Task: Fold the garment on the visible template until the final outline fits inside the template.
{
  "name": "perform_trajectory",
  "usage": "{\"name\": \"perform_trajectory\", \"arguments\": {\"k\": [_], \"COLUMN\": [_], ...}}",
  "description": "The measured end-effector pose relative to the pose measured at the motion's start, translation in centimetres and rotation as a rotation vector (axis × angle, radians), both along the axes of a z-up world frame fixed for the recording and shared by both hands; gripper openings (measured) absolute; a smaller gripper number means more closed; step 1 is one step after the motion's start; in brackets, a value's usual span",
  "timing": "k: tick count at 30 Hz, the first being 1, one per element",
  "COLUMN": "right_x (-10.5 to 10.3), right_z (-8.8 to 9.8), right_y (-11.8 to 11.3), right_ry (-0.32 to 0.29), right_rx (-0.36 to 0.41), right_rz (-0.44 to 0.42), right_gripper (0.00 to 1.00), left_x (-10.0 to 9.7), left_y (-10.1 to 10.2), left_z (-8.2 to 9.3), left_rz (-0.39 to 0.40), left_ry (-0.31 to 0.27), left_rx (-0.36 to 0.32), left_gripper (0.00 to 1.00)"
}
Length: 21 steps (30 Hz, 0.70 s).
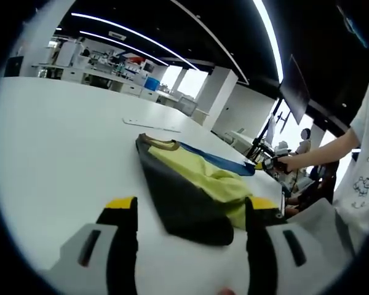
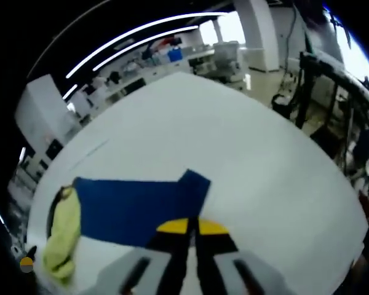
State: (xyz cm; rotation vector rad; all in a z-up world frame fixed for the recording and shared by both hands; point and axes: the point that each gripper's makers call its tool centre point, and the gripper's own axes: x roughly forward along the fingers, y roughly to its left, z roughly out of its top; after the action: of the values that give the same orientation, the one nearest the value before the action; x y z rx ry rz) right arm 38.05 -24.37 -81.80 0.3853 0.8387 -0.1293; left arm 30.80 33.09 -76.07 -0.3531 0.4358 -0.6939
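Observation:
On the white table (image 1: 61, 141) lies a garment (image 1: 197, 178) that is yellow-green on top, with a dark grey panel (image 1: 178, 206) folded along its near side and a brown collar (image 1: 157, 142). A blue cloth (image 1: 224, 161) stretches out from under it. My left gripper (image 1: 192, 212) is open, its yellow-tipped jaws on either side of the dark panel's near end. My right gripper (image 2: 192, 228) is shut on the near edge of the blue cloth (image 2: 135, 209), whose corner is turned up. The bunched yellow-green part (image 2: 61, 236) lies at the blue cloth's left end. The right gripper (image 1: 267, 163) also shows in the left gripper view.
A person's forearm (image 1: 320, 150) and white printed T-shirt (image 1: 366, 160) are at the right. A flat white strip (image 1: 150, 125) lies further back on the table. Black stands (image 2: 307, 80) rise beyond the table's far edge. Desks and shelves (image 1: 111, 67) line the back.

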Motion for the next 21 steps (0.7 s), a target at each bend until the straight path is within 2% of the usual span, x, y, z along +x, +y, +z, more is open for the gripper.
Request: {"name": "perform_trajectory", "arguments": {"k": [7, 15, 17, 19, 21], "right_x": [-1.8, -1.9, -2.0, -1.9, -1.9], "right_z": [-0.7, -1.1, -1.1, -0.9, -0.8], "right_y": [-0.7, -0.5, -0.6, -0.9, -1.3], "right_ry": [0.035, 0.051, 0.054, 0.037, 0.025], "right_rx": [0.012, 0.036, 0.021, 0.001, -0.025], "right_rz": [-0.056, -0.077, -0.068, -0.062, -0.057], "right_gripper": [0.0, 0.0, 0.01, 0.14, 0.35], "left_x": [-0.2, -0.3, -0.2, -0.3, -0.4], "left_y": [-0.1, 0.0, 0.2, 0.2, 0.2], "left_z": [0.2, 0.6, 0.6, 0.6, 0.7], "left_rz": [-0.003, 0.001, 0.003, 0.004, 0.005], "left_ry": [-0.002, -0.008, -0.01, -0.011, -0.013], "left_rx": [-0.001, -0.001, 0.0, -0.001, 0.0], "left_gripper": [0.68, 0.68, 0.68, 0.68, 0.68]}}
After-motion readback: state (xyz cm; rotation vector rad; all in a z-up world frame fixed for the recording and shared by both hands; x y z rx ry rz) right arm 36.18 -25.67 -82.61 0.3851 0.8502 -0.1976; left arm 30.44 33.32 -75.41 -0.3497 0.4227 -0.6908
